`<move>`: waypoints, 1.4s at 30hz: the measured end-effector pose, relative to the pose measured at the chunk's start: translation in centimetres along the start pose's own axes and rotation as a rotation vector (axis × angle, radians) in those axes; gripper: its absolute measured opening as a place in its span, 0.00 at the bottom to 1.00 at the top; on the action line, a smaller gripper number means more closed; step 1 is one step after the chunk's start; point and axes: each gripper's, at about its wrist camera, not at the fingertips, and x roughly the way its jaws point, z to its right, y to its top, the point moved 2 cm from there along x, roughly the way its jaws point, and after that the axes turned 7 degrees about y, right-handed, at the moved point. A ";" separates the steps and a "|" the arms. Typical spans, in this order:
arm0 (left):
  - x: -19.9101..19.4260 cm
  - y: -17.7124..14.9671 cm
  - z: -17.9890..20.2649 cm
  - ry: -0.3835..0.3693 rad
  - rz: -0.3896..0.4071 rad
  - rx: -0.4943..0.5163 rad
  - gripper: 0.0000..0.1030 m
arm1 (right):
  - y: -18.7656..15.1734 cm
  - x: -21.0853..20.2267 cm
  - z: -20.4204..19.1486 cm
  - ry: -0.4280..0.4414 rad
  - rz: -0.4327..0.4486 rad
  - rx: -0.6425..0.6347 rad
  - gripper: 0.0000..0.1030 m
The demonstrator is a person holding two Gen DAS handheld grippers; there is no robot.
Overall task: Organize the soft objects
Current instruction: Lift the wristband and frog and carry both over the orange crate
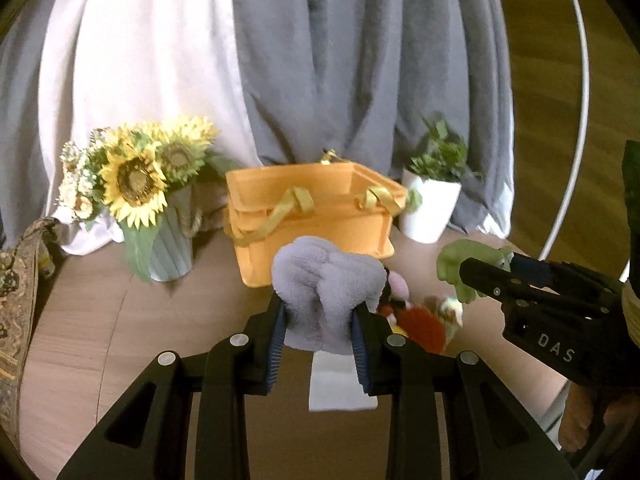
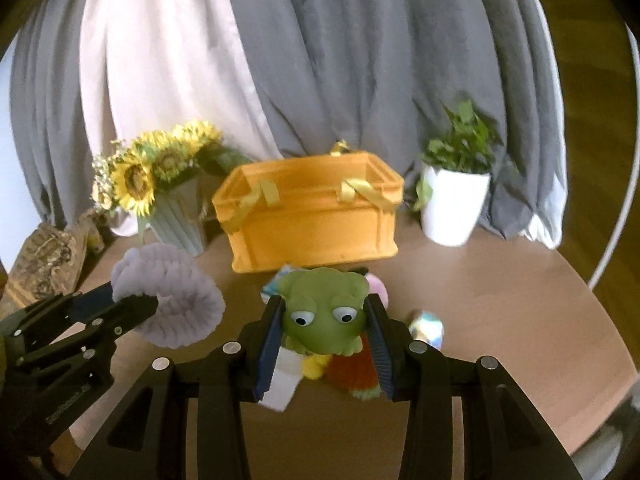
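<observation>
Frog [image 2: 324, 314]: smooth green rubber, eyes facing the camera, clamped in right tool [image 2: 326, 330] above the table [image 2: 500, 320].
Cloth [image 1: 324, 292]: fuzzy lilac bundle, upright, clamped in left tool [image 1: 320, 326].
Basket [image 1: 312, 224]: orange felt, behind both.

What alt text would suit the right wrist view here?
The right claw grips a green frog toy above a small pile of soft toys on a round wooden table. To its left, the left claw holds a fluffy lilac cloth; an orange storage box waits behind.
</observation>
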 end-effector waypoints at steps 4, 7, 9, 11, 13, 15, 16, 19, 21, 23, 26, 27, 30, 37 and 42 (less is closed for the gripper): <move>0.3 1.4 0.4 0.038 0.032 -0.013 0.29 | 1.9 0.4 0.7 0.032 0.034 -0.035 0.41; 0.6 2.5 0.8 0.068 0.060 -0.020 0.29 | 3.1 0.7 1.3 0.053 0.057 -0.052 0.41; 0.9 3.2 1.0 0.084 0.080 -0.020 0.29 | 3.9 1.0 1.8 0.062 0.071 -0.060 0.41; 1.2 4.0 1.2 0.098 0.098 -0.020 0.29 | 4.7 1.3 2.1 0.072 0.086 -0.066 0.41; 1.5 4.8 1.4 0.110 0.115 -0.019 0.29 | 5.6 1.8 2.6 0.080 0.101 -0.072 0.41; 1.9 5.5 1.4 0.122 0.131 -0.021 0.29 | 6.3 2.2 2.9 0.087 0.117 -0.072 0.41; 2.0 5.8 1.4 0.125 0.135 -0.022 0.29 | 6.6 2.4 3.0 0.090 0.124 -0.072 0.41; 2.7 6.8 1.4 0.139 0.152 -0.025 0.29 | 7.6 3.0 3.3 0.099 0.150 -0.075 0.41; 3.0 7.3 1.4 0.144 0.156 -0.028 0.29 | 8.2 3.4 3.4 0.102 0.163 -0.078 0.41; 3.5 8.0 1.4 0.150 0.167 -0.025 0.29 | 8.9 3.8 3.6 0.107 0.172 -0.075 0.41; 4.1 8.9 1.4 0.161 0.181 -0.024 0.29 | 9.8 4.4 3.9 0.106 0.189 -0.073 0.41; 4.4 9.2 1.3 0.162 0.184 -0.025 0.29 | 10.2 4.6 4.0 0.104 0.198 -0.071 0.41; 5.0 10.1 1.2 0.164 0.193 -0.028 0.29 | 11.3 5.1 4.1 0.103 0.219 -0.071 0.41; 7.9 11.9 0.6 0.174 0.190 -0.026 0.29 | 13.4 7.4 4.2 0.090 0.236 -0.104 0.41; 10.2 13.4 -0.2 0.184 0.192 -0.010 0.29 | 14.6 10.0 4.2 0.101 0.218 -0.120 0.40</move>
